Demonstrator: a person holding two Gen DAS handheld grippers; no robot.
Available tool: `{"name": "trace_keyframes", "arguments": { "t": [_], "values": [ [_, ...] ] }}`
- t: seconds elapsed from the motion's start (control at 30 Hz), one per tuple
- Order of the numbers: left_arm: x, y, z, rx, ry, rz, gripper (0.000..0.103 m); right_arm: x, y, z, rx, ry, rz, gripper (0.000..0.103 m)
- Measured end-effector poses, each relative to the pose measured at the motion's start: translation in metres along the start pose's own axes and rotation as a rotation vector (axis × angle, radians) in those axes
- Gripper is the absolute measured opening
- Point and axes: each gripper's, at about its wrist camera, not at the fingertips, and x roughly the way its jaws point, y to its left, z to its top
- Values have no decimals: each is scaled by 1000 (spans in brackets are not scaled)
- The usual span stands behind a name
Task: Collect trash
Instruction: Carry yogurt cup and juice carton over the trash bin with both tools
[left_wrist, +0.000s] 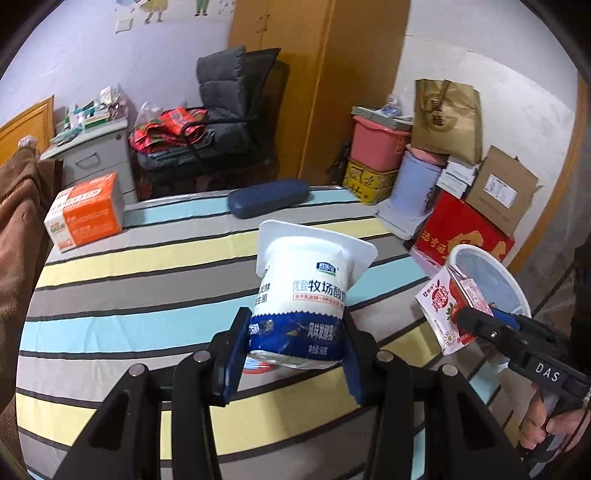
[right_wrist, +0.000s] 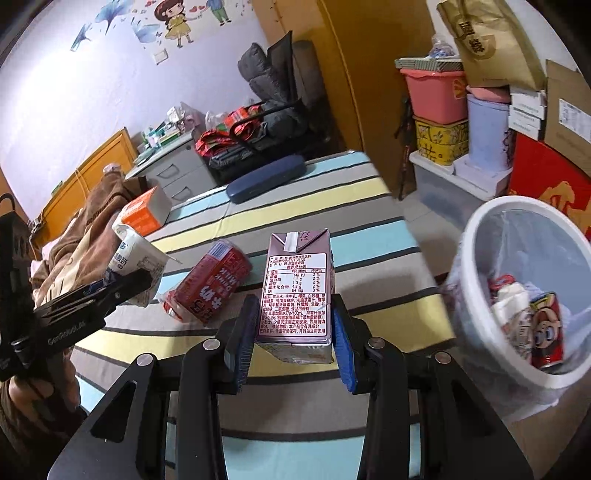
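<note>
Your left gripper is clenched on a white-and-blue yoghurt cup, lifted clear of the striped bed, rim tilted away from you.

Your right gripper is clenched on a strawberry drink carton, upright, nutrition panel facing you; it hangs above the bed's near edge, just beside the bin.

Bin: white, lined with clear plastic, standing off the bed's right side; holds a red can and crumpled white wrappers.

Red milk carton: lying on its side on the bed, between your two grippers, untouched.

Orange-and-white box: on the bed's far left corner, beside a brown blanket.

Dark blue case: on the bed's far edge, well apart from everything held.

Your hands show only partly, wrapped round the gripper handles.
</note>
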Motion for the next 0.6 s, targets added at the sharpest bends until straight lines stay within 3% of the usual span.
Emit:
{"name": "trace_keyframes", "arguments": {
  "t": [0.27, 0.6],
  "values": [
    [-5, -45, 4, 58, -21, -33, 47, -25, -27, -1, 38, -50, -30, 39],
    [0, -116, 7, 133, -34, -132, 47, -55, -77, -4, 91, -99, -108, 39]
  ]
}}
